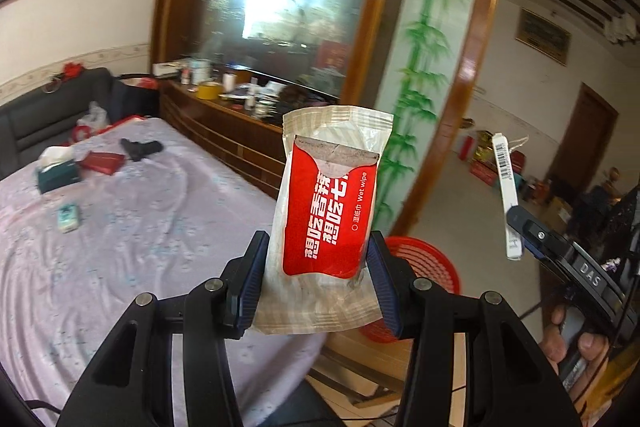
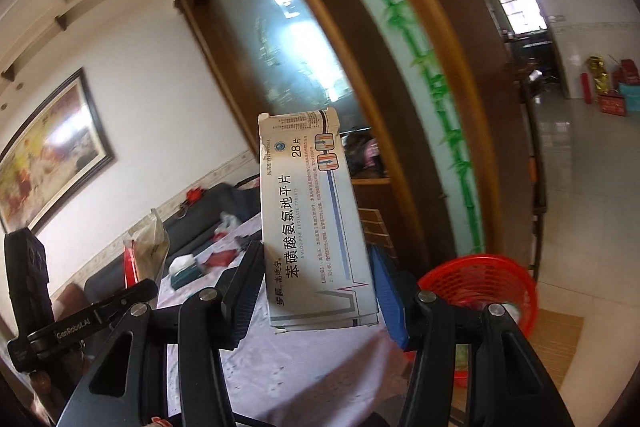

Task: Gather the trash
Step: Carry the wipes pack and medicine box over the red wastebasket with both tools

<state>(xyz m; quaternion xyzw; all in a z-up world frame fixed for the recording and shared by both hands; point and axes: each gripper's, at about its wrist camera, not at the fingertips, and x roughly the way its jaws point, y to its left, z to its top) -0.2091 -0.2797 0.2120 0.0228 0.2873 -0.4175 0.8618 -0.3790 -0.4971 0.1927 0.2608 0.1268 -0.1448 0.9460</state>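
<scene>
Over table point(image 1: 120, 227), jaws clamping wipe packet point(image 1: 324, 211), pill box point(image 2: 316, 227)

Wet wipe pack point(image 1: 326, 211) in the left tongs point(image 1: 316, 279) is beige with a red label, white lettering. Box point(image 2: 316, 227) in the right tongs point(image 2: 316, 291): white, blue lines. Behind them, a red basket point(image 2: 486, 291); below, a lilac flowery tabletop point(image 1: 132, 239).

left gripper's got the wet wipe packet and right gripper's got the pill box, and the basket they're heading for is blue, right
The colour is wrong: the basket is red, as the right wrist view shows. The rest holds: the left gripper grips the wet wipe packet, the right gripper the pill box.
</scene>
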